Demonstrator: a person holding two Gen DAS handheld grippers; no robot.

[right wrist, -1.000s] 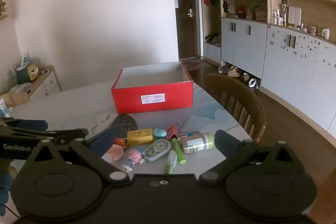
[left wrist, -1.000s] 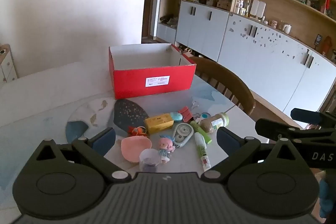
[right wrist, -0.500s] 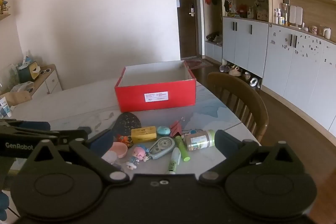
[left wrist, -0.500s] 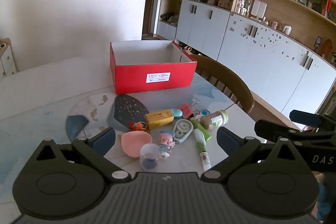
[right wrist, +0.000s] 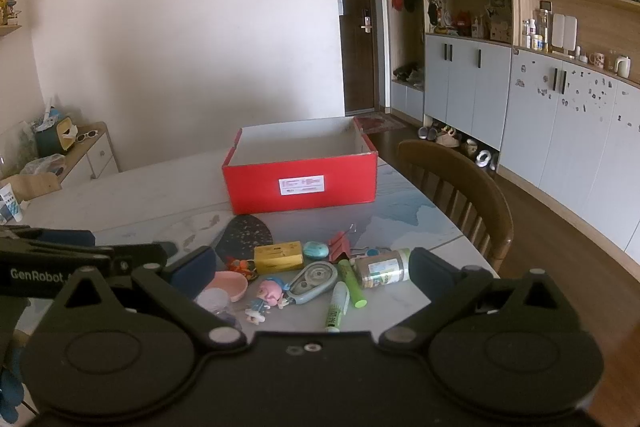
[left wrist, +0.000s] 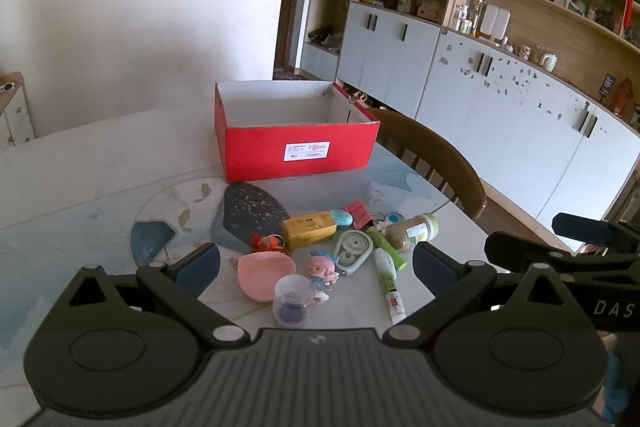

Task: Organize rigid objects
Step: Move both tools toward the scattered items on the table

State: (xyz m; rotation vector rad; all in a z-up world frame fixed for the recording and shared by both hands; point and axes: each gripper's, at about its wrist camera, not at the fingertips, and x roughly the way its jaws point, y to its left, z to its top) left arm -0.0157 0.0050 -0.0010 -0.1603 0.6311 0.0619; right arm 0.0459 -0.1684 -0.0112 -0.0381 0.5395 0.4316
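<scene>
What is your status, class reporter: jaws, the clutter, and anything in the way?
Left gripper open, empty. Right gripper open, empty. Small items loose before red box. Path unobstructed.

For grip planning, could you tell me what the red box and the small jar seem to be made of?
Red box: likely matte cardboard, given its thin folded walls and stuck-on label. Small jar: probably clear plastic or glass, with brown contents showing through and a pale lid.

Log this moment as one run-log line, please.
phase: approach | left gripper: open, empty | right gripper: open, empty | red box: no items visible inside | toys: on table
</scene>
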